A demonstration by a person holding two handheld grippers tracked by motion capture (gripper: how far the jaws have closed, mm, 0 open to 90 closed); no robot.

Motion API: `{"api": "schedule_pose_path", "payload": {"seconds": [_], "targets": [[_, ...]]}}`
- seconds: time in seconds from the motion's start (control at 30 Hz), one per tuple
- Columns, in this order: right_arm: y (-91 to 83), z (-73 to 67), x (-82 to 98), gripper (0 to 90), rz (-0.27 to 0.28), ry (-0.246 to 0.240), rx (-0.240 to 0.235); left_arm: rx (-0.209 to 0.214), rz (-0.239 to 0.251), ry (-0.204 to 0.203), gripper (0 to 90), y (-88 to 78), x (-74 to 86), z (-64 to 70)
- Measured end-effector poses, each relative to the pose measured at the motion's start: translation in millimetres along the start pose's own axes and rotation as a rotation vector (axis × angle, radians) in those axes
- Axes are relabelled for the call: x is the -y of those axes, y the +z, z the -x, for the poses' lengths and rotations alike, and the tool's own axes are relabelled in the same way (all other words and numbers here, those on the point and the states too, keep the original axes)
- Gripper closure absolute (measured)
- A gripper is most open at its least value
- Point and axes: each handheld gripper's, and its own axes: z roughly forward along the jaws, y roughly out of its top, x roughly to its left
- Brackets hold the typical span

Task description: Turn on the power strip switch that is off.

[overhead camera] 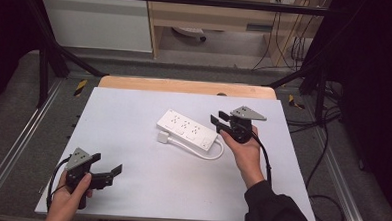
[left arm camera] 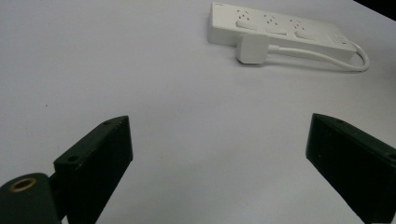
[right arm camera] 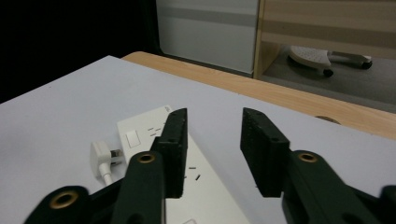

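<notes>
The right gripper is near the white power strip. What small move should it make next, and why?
Probably lower the right gripper a little toward the power strip. Its jaws stand open with nothing between them, above the strip's near end, and the plug lies loose beside the strip. The left gripper is open and far off.

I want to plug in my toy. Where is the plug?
In the high view, the plug lies on the white table, at the power strip's left end.
</notes>
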Motion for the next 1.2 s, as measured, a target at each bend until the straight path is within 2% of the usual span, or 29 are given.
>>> {"api": "schedule_pose_path", "payload": {"seconds": [0.03, 0.27, 0.43, 0.7, 0.93, 1.2], "targets": [[3.5, -0.1, 0.3, 68.6, 0.006, 0.004, 0.001, -0.002, 0.000, -0.001, 7.3, -0.1, 0.0, -0.4], [18.5, -6.6, 2.6, 80.1, 0.017, 0.000, -0.004, -0.003, 0.003, -0.002, 7.4, -0.3, -0.1, -0.1], [28.1, -12.0, 1.1, 85.8, 0.024, -0.024, -0.004, -0.003, -0.002, 0.000, 7.4, -0.1, 0.0, -0.6], [42.7, -20.1, 0.6, 89.9, 0.019, -0.039, -0.023, 0.000, -0.003, 0.003, 7.4, -0.2, 0.1, 0.2], [55.8, -32.0, 1.5, 90.0, 0.002, -0.056, -0.052, -0.003, -0.001, 0.008, 7.4, -1.8, 0.6, -0.5], [67.1, -40.0, 1.2, 90.0, -0.019, -0.077, -0.058, -0.005, -0.005, 0.023, 7.4, -0.7, 0.1, 0.9]]}}
